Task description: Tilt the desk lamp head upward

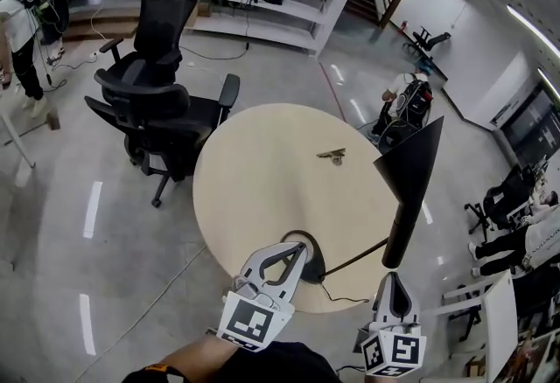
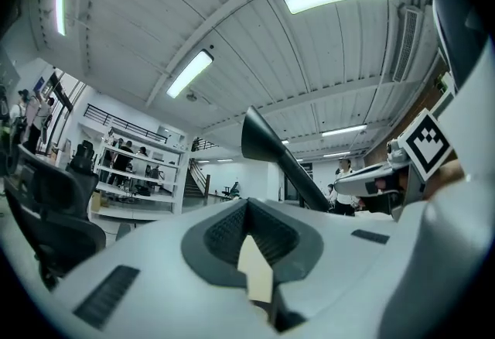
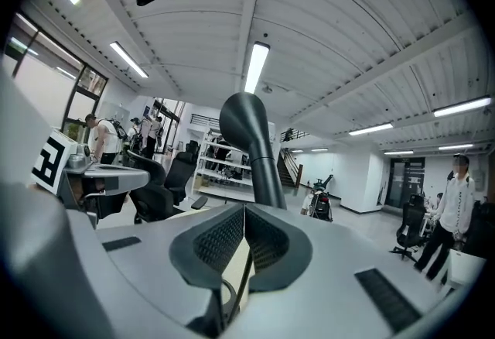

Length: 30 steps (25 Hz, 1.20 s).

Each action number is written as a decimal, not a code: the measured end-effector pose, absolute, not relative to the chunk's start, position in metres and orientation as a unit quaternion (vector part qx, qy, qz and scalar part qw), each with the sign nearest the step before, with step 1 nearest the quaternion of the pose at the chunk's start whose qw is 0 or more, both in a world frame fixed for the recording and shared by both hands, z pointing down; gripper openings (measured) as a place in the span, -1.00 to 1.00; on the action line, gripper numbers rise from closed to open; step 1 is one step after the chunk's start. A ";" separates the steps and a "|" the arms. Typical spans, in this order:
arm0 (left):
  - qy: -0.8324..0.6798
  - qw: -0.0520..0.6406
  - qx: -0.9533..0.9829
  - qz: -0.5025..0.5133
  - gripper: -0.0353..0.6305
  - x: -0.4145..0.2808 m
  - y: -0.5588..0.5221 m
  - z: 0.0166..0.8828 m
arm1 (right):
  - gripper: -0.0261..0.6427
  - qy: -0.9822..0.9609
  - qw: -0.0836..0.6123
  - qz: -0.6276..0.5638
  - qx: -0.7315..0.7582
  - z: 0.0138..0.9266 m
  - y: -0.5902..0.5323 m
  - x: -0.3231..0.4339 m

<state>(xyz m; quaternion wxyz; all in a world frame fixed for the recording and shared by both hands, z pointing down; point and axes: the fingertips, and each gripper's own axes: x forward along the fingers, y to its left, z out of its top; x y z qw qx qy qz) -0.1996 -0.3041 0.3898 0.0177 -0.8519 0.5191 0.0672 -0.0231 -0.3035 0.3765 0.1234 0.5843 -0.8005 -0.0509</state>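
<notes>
The left gripper [image 1: 300, 250] and the right gripper [image 1: 392, 278] each had their jaws pressed together, empty, near the black lamp [image 1: 413, 184] on the table [image 1: 262, 180]. Black-and-white square markers [image 1: 255, 320] were their only print.

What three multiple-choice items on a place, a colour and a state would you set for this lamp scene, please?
1. Where is the lamp base? A near edge of the table; B its middle; C its far edge.
2. What colour is the lamp? A white; B black; C red.
3. How are the jaws of the left gripper? A wide apart; B shut, empty; C shut on the lamp.
A: it sits at the rim nearest the person. B: head and base are black. B: they meet with nothing between.
</notes>
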 end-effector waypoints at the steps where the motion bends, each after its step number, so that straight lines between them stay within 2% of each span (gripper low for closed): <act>1: 0.522 0.018 -0.850 0.064 -0.75 -0.198 -0.299 0.390 | -0.87 -0.803 0.122 -0.050 0.582 0.377 -0.300 -0.023; 9: 0.528 0.031 -0.848 0.039 -0.75 -0.165 -0.258 0.392 | -0.87 -0.817 0.112 -0.033 0.564 0.395 -0.271 -0.002; 12: 0.533 0.005 -0.845 0.036 -0.75 -0.137 -0.235 0.391 | -0.87 -0.824 0.114 -0.027 0.554 0.397 -0.248 0.019; 16: 0.530 0.032 -0.847 0.020 -0.75 -0.089 -0.196 0.391 | -0.87 -0.831 0.107 -0.023 0.545 0.403 -0.208 0.059; 20: 0.546 0.004 -0.838 0.003 -0.76 -0.040 -0.146 0.405 | -0.87 -0.848 0.105 -0.030 0.519 0.414 -0.157 0.098; 25: 0.566 0.039 -0.823 -0.010 -0.75 0.021 -0.072 0.399 | -0.87 -0.861 0.094 -0.016 0.500 0.422 -0.098 0.150; 30: 0.600 0.002 -0.798 -0.043 -0.76 0.052 0.006 0.420 | -0.87 -0.879 0.092 0.003 0.468 0.438 -0.031 0.180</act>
